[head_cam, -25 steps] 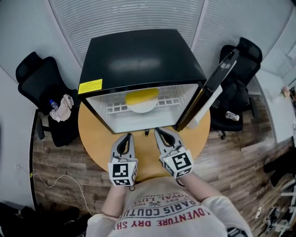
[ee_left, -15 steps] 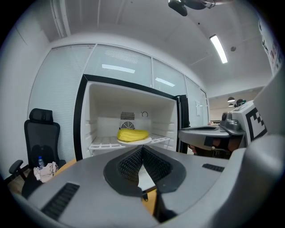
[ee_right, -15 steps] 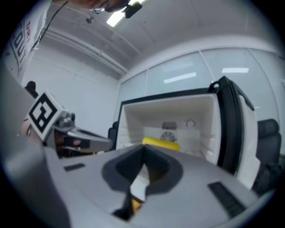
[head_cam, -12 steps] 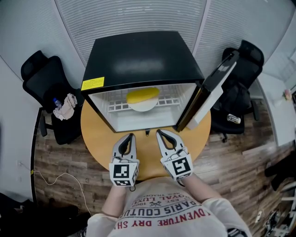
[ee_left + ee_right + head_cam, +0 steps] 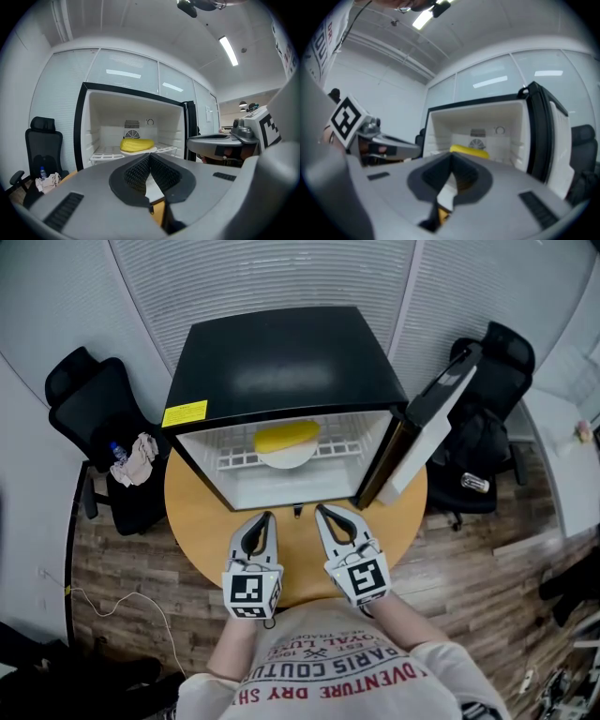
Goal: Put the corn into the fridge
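The yellow corn (image 5: 287, 437) lies on a white plate (image 5: 286, 458) on the wire shelf inside the small black fridge (image 5: 281, 357), whose door (image 5: 433, 423) stands swung open to the right. The corn (image 5: 136, 145) shows past the left jaws, and the corn (image 5: 469, 151) also shows past the right jaws. Both grippers rest side by side over the round wooden table (image 5: 197, 521), just in front of the fridge opening. My left gripper (image 5: 266, 516) is shut with nothing in it. My right gripper (image 5: 320, 509) is shut and empty too.
A black office chair (image 5: 89, 423) with a crumpled cloth and a bottle on its seat stands left of the table. Another black chair (image 5: 492, 381) stands behind the open door at the right. A cable lies on the wood floor (image 5: 122, 601) at the lower left.
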Tool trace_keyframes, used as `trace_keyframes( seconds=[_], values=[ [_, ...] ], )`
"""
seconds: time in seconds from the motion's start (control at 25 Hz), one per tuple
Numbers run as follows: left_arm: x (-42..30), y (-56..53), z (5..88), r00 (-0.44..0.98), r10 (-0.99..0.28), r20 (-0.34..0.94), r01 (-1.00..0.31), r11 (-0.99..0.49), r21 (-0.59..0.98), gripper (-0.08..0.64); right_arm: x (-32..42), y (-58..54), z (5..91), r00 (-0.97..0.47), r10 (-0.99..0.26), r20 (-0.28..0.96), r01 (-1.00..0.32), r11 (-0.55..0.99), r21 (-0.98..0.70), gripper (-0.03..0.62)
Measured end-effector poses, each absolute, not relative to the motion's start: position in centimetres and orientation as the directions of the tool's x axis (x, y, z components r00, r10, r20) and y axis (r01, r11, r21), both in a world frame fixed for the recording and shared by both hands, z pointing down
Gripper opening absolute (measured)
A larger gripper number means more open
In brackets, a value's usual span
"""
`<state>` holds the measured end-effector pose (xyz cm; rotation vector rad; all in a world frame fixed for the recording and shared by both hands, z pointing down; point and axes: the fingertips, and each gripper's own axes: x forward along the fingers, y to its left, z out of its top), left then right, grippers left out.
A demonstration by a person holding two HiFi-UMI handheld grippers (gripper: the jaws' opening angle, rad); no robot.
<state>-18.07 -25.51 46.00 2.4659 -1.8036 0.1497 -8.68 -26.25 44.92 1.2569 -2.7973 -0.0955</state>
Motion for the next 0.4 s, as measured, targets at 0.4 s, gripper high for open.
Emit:
trace_keyframes(
  seconds=[0.4],
  values=[
    [-18.08,-26.12,45.93,0.296,-0.946,0.129,-0.955,-0.298,0.008,0.032,-8.92,-26.88,45.29,-0.67,-0.74,0.056,-0.736,0.672,0.082,0.028]
  ],
)
